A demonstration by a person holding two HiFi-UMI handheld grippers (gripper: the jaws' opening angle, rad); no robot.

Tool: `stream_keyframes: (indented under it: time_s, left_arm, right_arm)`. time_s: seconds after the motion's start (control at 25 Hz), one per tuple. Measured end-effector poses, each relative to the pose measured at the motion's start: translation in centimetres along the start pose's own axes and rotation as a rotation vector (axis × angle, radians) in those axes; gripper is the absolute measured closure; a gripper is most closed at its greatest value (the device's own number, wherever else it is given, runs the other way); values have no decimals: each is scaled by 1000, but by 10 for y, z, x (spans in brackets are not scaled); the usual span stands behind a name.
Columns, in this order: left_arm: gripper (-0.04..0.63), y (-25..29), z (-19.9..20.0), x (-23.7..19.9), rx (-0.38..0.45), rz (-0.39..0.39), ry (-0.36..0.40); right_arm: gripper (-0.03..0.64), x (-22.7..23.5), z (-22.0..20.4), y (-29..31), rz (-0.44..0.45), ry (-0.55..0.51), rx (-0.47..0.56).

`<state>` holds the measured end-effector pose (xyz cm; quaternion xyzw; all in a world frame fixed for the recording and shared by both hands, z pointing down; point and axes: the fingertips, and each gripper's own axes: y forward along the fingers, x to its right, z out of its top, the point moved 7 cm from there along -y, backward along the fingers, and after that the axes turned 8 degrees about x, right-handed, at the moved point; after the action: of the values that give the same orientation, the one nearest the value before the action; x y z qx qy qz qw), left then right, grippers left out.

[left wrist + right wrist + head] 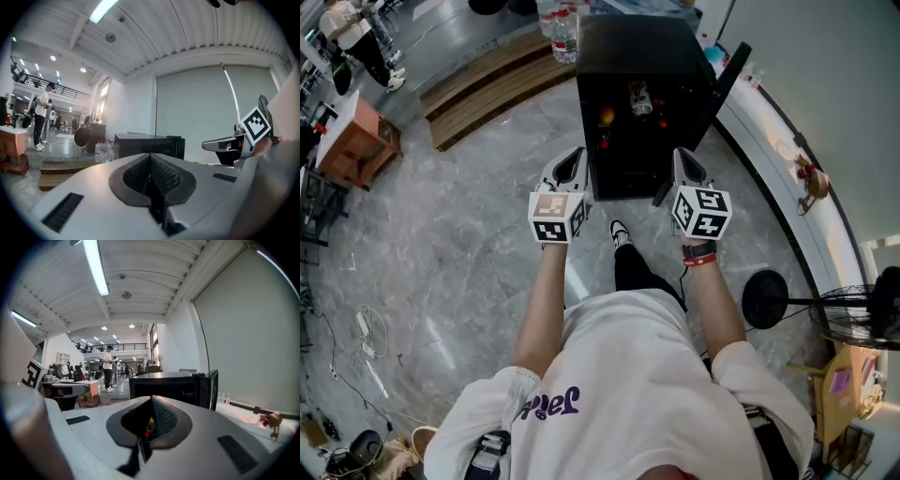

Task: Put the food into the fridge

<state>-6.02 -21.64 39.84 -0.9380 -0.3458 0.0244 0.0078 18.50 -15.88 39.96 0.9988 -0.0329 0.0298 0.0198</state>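
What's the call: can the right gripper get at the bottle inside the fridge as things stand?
Probably yes. The fridge has its door swung open, and nothing lies between the bottle and the right gripper. Its jaws are shut and empty, so they must open first.

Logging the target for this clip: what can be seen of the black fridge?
The fridge is a small, matte black box standing upright on the grey marbled floor just ahead of the person. Its door is swung open to the person's right, showing a dark interior. Inside sit a bottle-like item, a yellow-orange piece and small red things, all too small to name. Nothing but the floor visibly touches it.
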Motion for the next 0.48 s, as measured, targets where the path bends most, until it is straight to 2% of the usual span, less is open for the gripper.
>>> stream_keyframes:
  time_s: [0.48]
  left_arm:
    - [578, 2, -9, -4, 0, 3, -49]
  right_arm:
    - [604, -7, -8, 4, 60, 0, -33]
